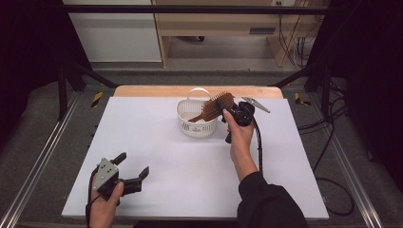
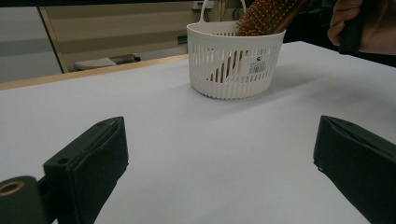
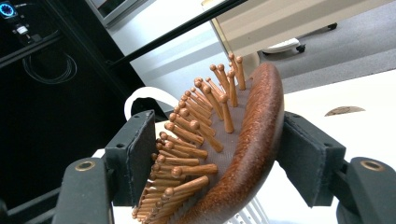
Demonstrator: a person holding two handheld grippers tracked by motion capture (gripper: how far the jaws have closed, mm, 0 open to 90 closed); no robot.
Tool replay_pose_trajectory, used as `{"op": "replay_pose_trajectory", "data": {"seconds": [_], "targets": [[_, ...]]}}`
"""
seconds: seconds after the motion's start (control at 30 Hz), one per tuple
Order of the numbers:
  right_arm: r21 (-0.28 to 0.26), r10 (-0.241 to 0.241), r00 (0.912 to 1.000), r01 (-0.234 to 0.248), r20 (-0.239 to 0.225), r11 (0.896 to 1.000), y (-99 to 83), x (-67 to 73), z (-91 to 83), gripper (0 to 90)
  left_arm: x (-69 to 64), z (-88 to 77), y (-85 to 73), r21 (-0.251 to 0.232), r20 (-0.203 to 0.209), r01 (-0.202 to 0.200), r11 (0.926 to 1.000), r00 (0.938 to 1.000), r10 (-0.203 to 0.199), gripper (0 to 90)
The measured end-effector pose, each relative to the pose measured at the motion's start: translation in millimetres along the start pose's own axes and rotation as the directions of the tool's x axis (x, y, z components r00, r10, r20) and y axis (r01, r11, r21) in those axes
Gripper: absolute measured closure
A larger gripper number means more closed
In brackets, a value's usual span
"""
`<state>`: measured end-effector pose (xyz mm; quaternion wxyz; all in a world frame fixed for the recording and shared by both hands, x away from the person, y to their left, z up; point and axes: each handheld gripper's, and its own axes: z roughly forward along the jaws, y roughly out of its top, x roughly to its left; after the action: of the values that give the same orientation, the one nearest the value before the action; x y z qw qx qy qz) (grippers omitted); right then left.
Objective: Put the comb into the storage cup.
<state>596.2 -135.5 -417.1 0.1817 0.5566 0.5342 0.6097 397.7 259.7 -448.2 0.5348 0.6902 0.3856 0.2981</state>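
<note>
Right gripper (image 3: 212, 161) straddles the hairbrush (image 3: 243, 140) (handle down) – in the basket (image 1: 187, 124)

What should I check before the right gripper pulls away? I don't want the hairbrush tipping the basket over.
1. Hairbrush handle inside the basket: ok.
2. Brush head clear of the right gripper pads: cannot tell; pads sit close either side.
3. Basket upright on the table: ok.
4. Brush settled, not leaning over the rim: not ok.
5. Left gripper open and apart from the basket: ok.
</note>
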Motion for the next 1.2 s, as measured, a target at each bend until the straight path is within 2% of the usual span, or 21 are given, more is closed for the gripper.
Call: {"op": "replay_pose_trajectory", "data": {"seconds": [0.2, 0.33, 0.47, 0.77, 0.9, 1.2], "targets": [[0.005, -0.059, 0.9983, 0.058, 0.007, 0.998, 1.3, 2.0, -1.7, 30.8, 0.0, 0.0, -0.1, 0.000, -0.001, 0.001, 1.0000, 1.0000, -0.001, 3.0], [0.012, -0.044, 0.9990, 0.044, 0.010, 0.999, 3.4, 1.2, -3.7, 29.1, -0.1, 0.1, -0.1, 0.001, -0.001, 0.000, 1.0000, 1.0000, 0.000, 3.0], [0.016, -0.053, 0.9986, 0.053, 0.007, 0.998, 5.2, 1.0, -6.0, 28.4, 0.1, 0.1, -0.1, 0.001, -0.002, 0.000, 1.0000, 1.0000, 0.000, 3.0], [0.022, -0.130, 0.9910, 0.129, 0.032, 0.991, 9.2, 3.1, -13.2, 26.3, -0.1, 0.0, -0.2, 0.002, -0.003, -0.001, 1.0000, 1.0000, 0.001, 3.0], [0.031, -0.134, 0.9901, 0.133, 0.043, 0.991, 12.2, 2.1, -16.8, 24.1, 0.7, -0.3, -0.4, 0.002, -0.006, 0.003, 1.0000, 1.0000, -0.003, 3.0], [0.043, -0.141, 0.9899, 0.140, 0.015, 0.989, 20.2, 3.4, -27.9, 18.0, 3.9, -1.8, -0.9, -0.003, -0.022, 0.009, 1.0000, 0.9997, -0.009, 2.8]]}}
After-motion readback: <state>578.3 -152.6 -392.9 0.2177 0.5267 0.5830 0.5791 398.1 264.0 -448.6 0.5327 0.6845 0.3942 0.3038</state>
